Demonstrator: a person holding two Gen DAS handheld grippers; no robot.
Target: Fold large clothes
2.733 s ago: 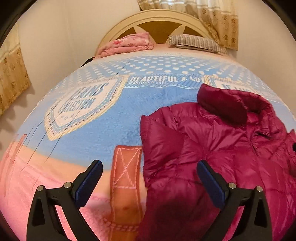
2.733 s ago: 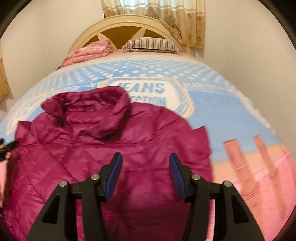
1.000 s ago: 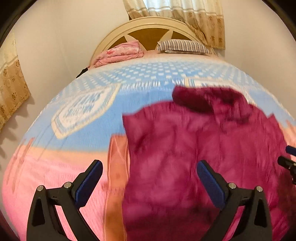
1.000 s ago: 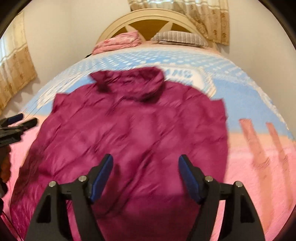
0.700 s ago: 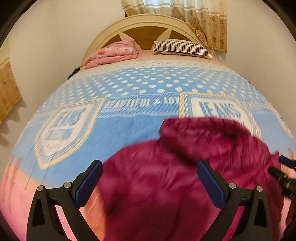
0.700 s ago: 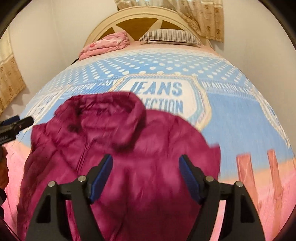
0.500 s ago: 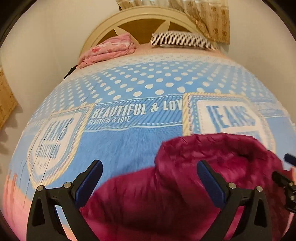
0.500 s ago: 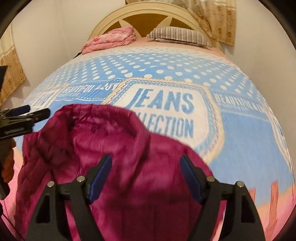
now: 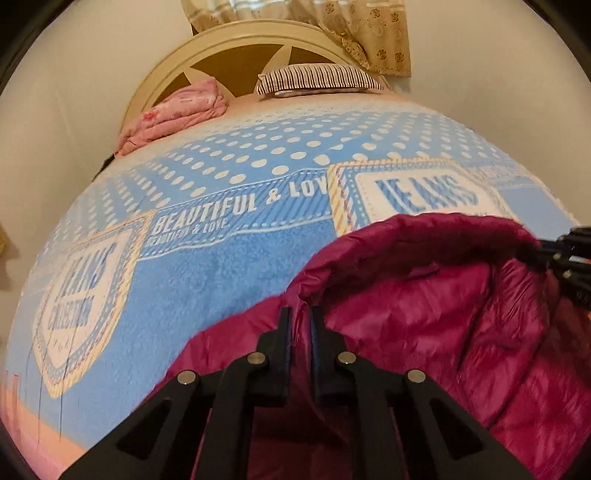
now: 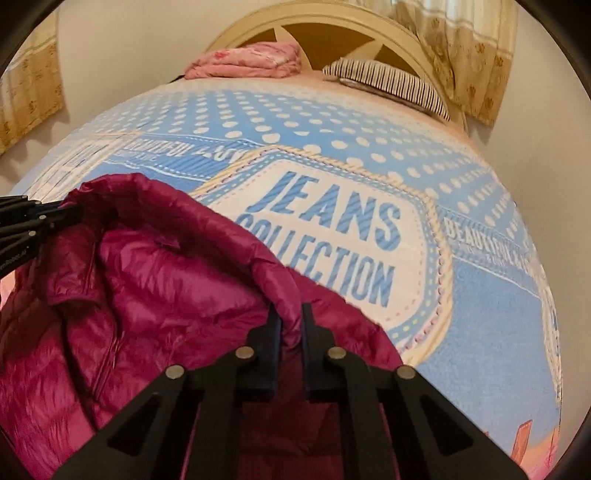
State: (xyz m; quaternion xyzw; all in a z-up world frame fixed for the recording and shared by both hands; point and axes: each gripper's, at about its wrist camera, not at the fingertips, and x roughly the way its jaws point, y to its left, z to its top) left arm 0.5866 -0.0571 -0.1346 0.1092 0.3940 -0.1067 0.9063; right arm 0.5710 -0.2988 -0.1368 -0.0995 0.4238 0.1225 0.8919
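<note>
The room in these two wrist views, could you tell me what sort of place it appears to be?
Most likely a home bedroom. A bed with a curved headboard is covered by a blue blanket, with a striped pillow at its head, and patterned curtains hang behind it.

We see one garment: a magenta quilted puffer jacket (image 9: 424, 325) of glossy, stitched, padded fabric. It lies on the bed, over the near part of the blue printed blanket (image 9: 221, 266), with its collar end pointing toward the headboard. The collar stands raised and curls open, showing the lining. Two folds of its upper edge are pinched, one at each side of the collar, and lifted off the blanket. The body below is crumpled, with a zip line (image 10: 110, 343) running down the front.
</note>
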